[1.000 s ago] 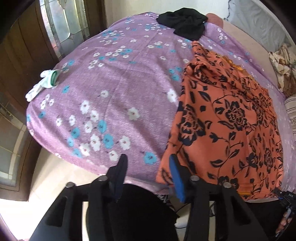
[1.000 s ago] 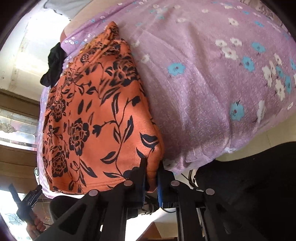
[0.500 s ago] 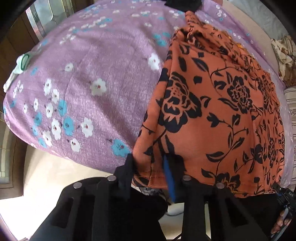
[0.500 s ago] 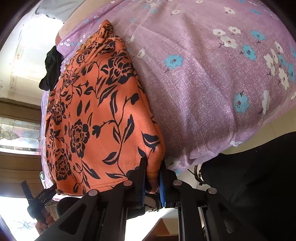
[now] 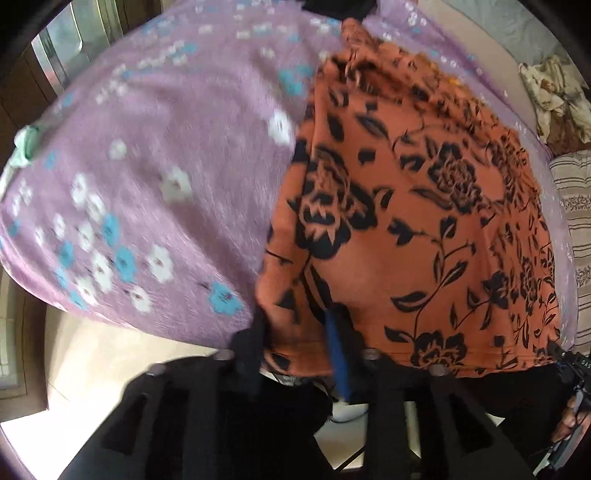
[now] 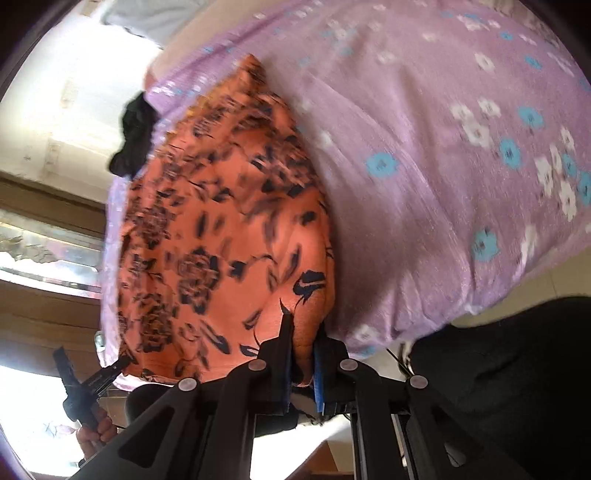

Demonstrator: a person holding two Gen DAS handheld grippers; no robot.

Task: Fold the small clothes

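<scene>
Both grippers at the bed's (image 5: 155,177) near edge. Right gripper (image 6: 303,354) clenched on the near right corner of the orange floral garment (image 5: 424,221). Left gripper (image 5: 295,343) straddles the near left corner; its fingers have just been reopening, so we can't tell if it grips. No fold yet; all folds left. Garment's long axis runs near-to-far, narrow end far, by the black cloth (image 5: 336,5).

So from where I'm sitting, everything's on a bed covered with a purple sheet (image 5: 177,155) printed with white and blue flowers. An orange garment with black flowers (image 5: 424,221) lies spread across it, near edge hanging over the side. At the far end a black cloth (image 6: 135,136) sits bunched up, and something pale green and white (image 5: 24,147) lies at the left edge.
</scene>
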